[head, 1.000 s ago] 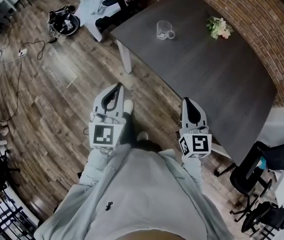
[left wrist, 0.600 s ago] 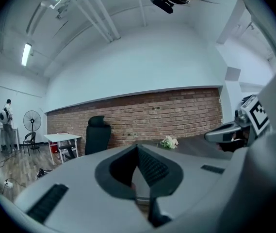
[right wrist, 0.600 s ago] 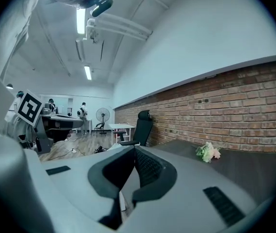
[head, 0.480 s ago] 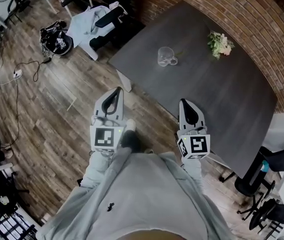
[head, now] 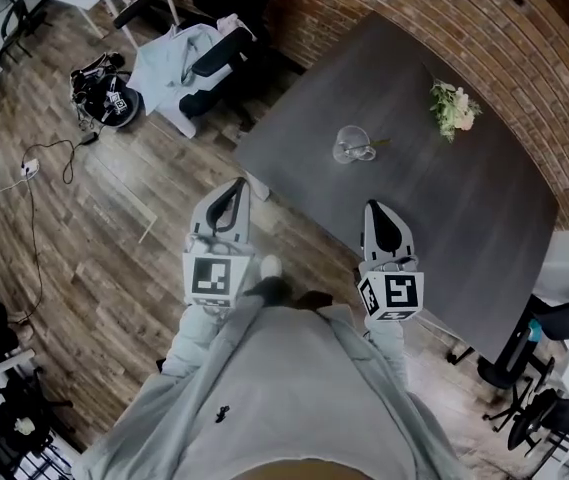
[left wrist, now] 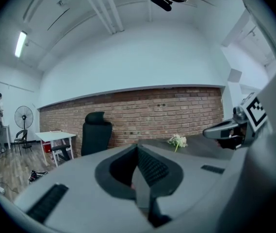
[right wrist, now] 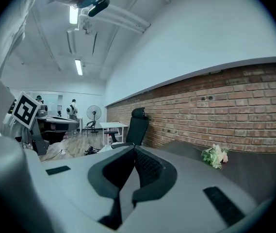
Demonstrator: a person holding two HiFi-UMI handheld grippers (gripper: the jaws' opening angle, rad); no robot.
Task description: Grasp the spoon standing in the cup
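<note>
In the head view the left gripper [head: 237, 183] is held out over the wooden floor [head: 84, 228], and the right gripper [head: 373, 208] beside it shows against the near edge of the dark table [head: 444, 198]. The glass cup [head: 351, 145] stands on the table well ahead of both, nearer the right gripper; the spoon in it is too small to make out clearly. A bunch of flowers [head: 454, 108] lies farther along the table, toward the brick wall [head: 504, 28]. In the left gripper view the fingers [left wrist: 153, 168] are pressed together with nothing between them — beyond them show the flowers and a black office chair [left wrist: 95, 132]. In the right gripper view that gripper's fingers [right wrist: 148, 166] are likewise closed on nothing, pointing across the table with the flowers off to the right.
</note>
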